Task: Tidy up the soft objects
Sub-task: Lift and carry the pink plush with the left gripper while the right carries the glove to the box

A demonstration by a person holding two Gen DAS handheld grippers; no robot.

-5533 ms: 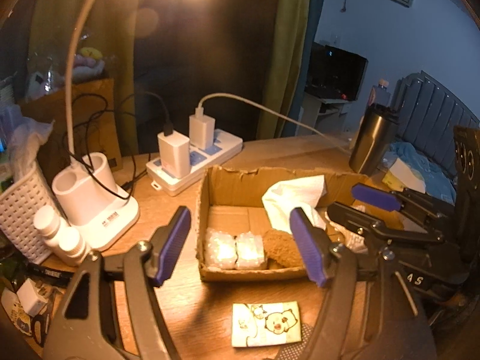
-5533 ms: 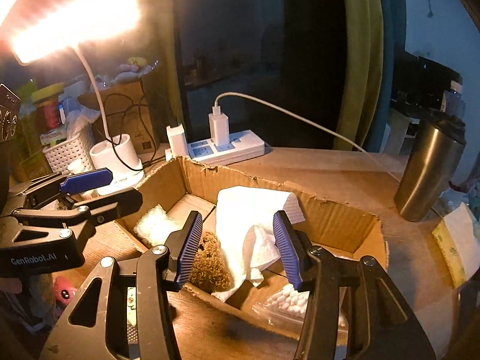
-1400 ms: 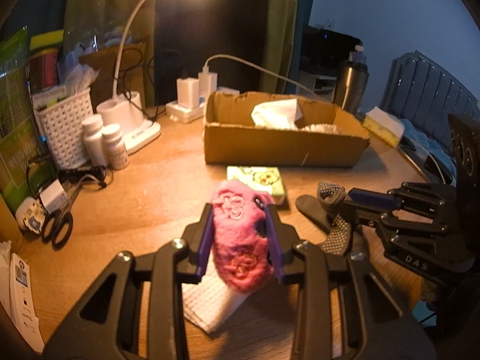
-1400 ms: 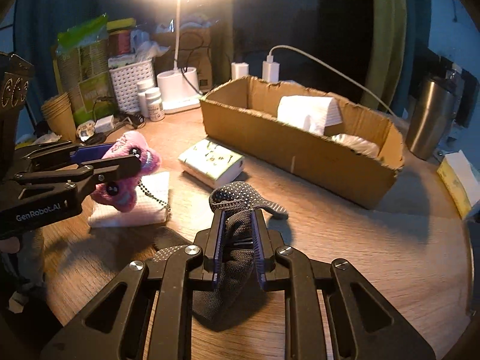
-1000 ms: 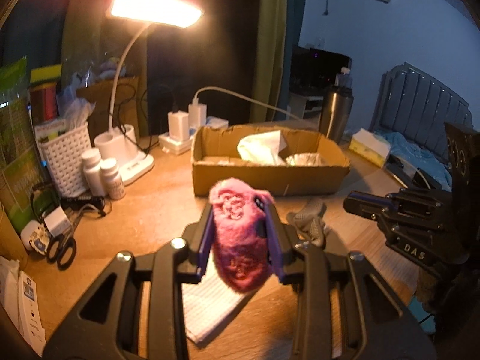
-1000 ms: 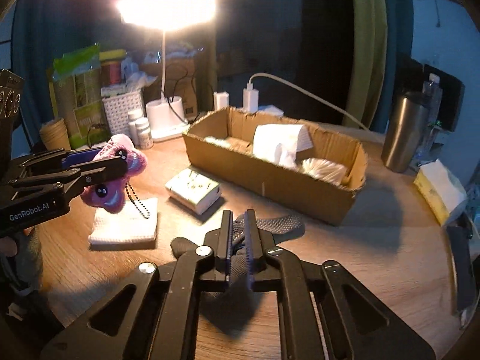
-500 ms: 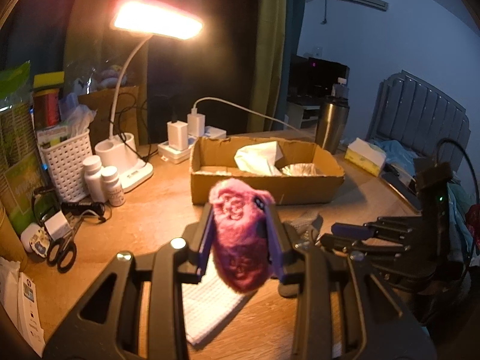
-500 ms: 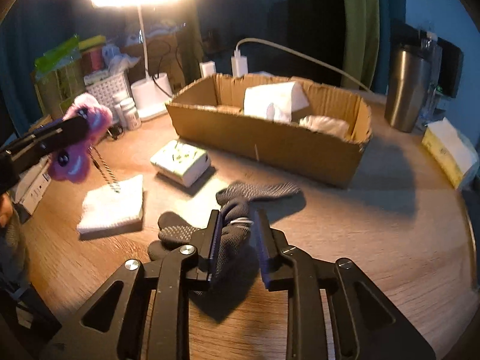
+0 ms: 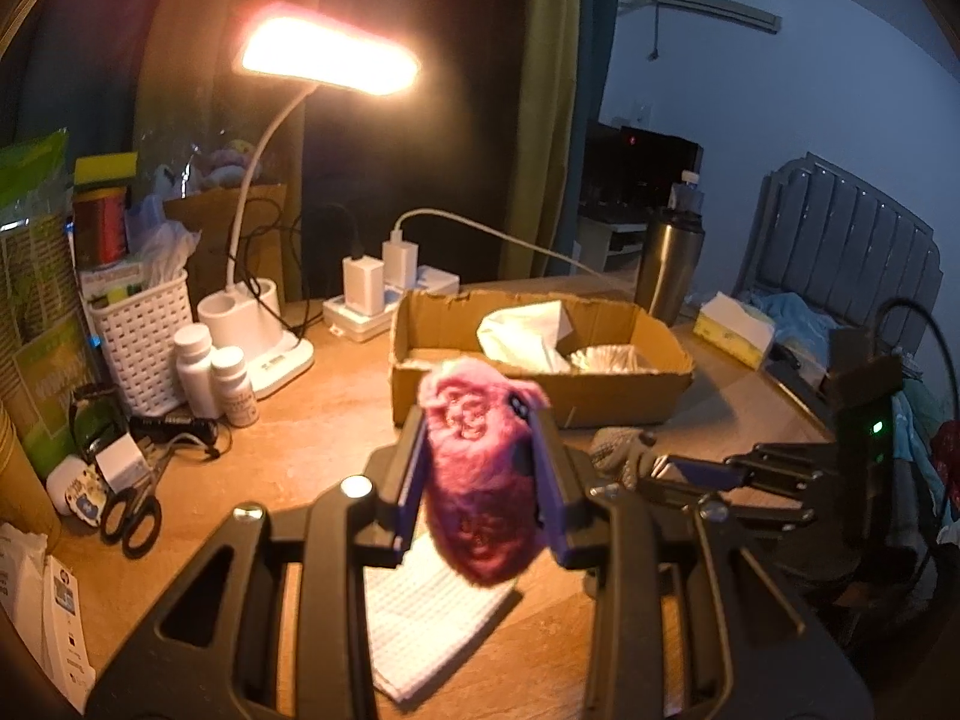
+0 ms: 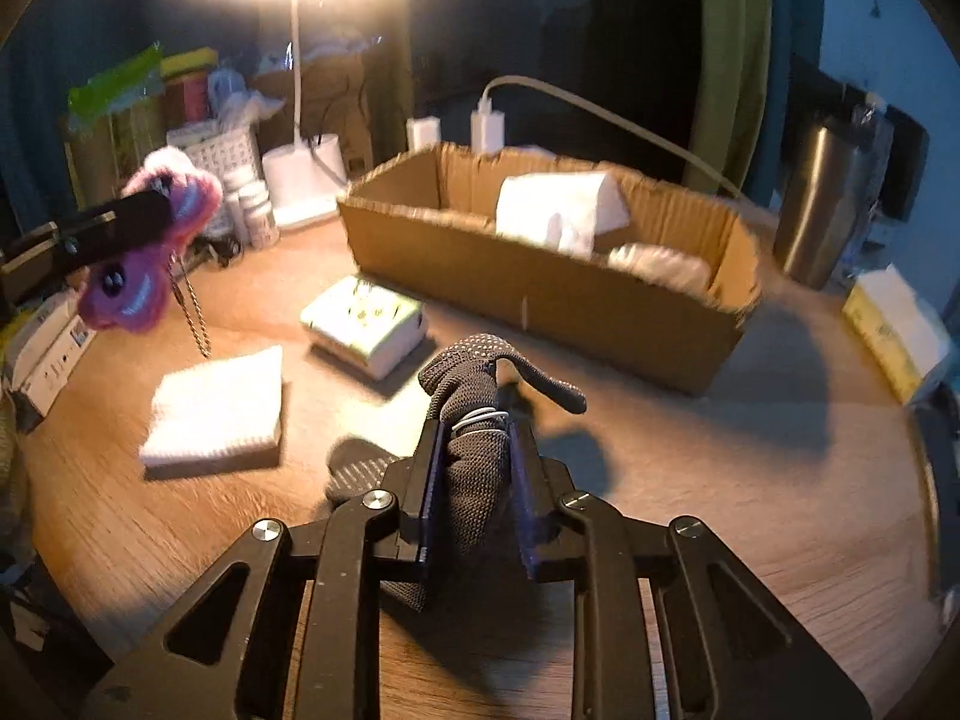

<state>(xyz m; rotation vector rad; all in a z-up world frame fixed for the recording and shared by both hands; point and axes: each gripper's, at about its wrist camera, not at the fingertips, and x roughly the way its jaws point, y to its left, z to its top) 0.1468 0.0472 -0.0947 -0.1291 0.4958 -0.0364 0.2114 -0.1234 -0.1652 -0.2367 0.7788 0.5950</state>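
While the box (image 10: 540, 294) already held tissue (image 10: 558, 210), your left gripper (image 9: 480, 480) clamped the plush (image 9: 480, 480) above the table, your right gripper (image 10: 474, 474) pinched the glove (image 10: 474, 462); 2 items, the cloth (image 10: 219, 405) and pack (image 10: 363, 324), lay outside.

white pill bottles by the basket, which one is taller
The left bottle, right beside the white basket, is taller; the shorter bottle stands nearer the lamp base.

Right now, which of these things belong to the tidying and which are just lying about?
Tidying: fluffy pink plush toy, dark knitted glove, folded white cloth, brown cardboard box.
Lying about: white desk lamp, black scissors, steel tumbler.
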